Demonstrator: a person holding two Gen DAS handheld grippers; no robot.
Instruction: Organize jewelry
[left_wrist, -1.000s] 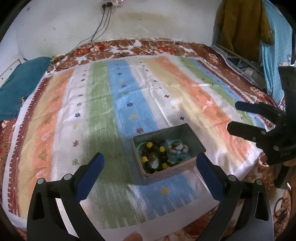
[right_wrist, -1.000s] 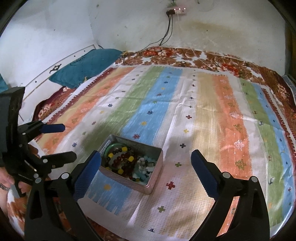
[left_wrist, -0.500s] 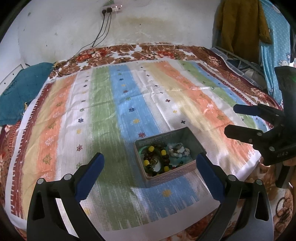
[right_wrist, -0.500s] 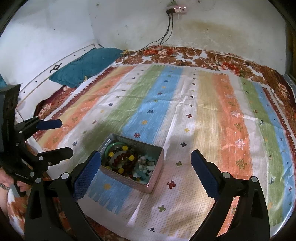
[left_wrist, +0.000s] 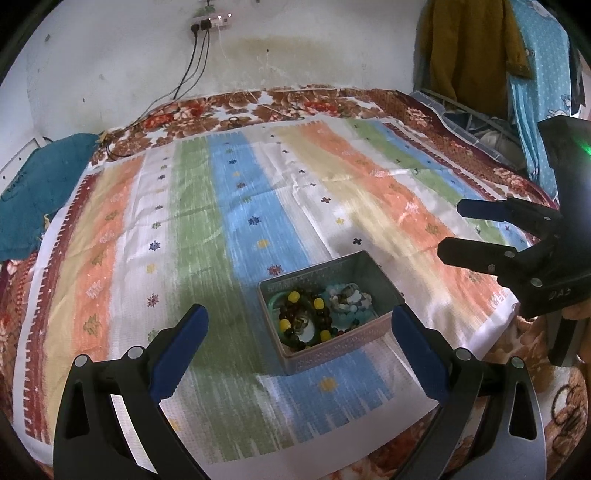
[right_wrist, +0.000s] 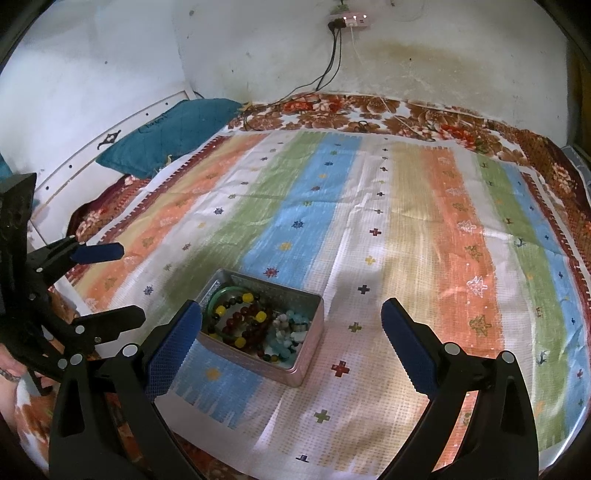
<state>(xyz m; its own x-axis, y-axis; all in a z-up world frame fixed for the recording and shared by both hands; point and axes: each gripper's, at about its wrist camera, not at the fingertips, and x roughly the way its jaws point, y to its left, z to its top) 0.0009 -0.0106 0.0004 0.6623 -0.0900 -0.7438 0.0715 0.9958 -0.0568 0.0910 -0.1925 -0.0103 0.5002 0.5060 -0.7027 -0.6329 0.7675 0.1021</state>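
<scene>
A small metal tin sits on the striped cloth near its front edge, and all the jewelry seen lies inside it. Both grippers hang above the cloth with nothing in them. The left gripper has its 2 fingers spread wide, and so does the right gripper. This could be the jewelry waiting to be sorted out of the tin, or already gathered into it; the pictures fit both. The tin looks hard, shiny and boxy with rounded corners. Inside is a bead bracelet of dark round beads with yellow ones, a smooth green bangle, and pale blue beads. The cloth looks flat and woven.
</scene>
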